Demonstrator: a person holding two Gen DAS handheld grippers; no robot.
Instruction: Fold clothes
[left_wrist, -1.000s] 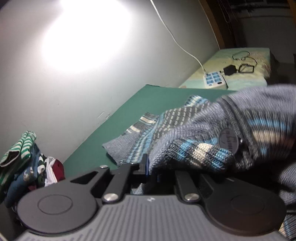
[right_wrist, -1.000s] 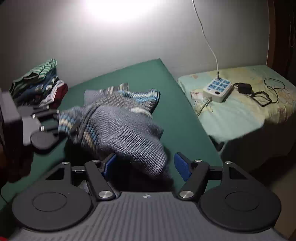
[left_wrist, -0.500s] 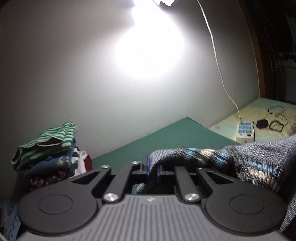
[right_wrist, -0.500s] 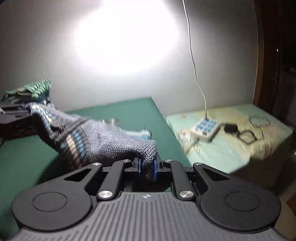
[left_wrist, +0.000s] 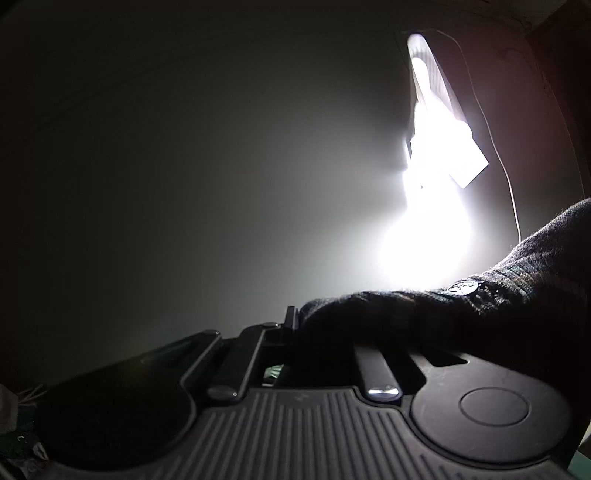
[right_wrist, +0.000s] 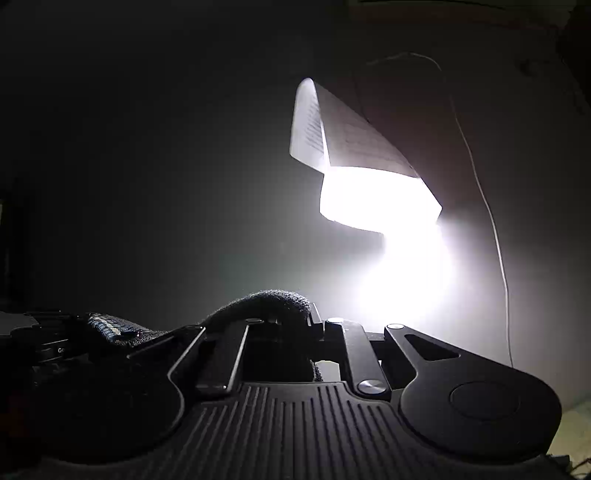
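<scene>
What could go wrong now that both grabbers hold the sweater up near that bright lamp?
1. The sweater is pinched only at small folds in the left gripper and right gripper, so it might slip out.
2. The lamp and its cord look close; the sweater could snag them.

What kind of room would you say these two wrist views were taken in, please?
Probably a dim room at home. A lamp shaded with a sheet of paper glares against a plain wall, its thin cord hanging down, while both grippers hold a knitted sweater.
</scene>
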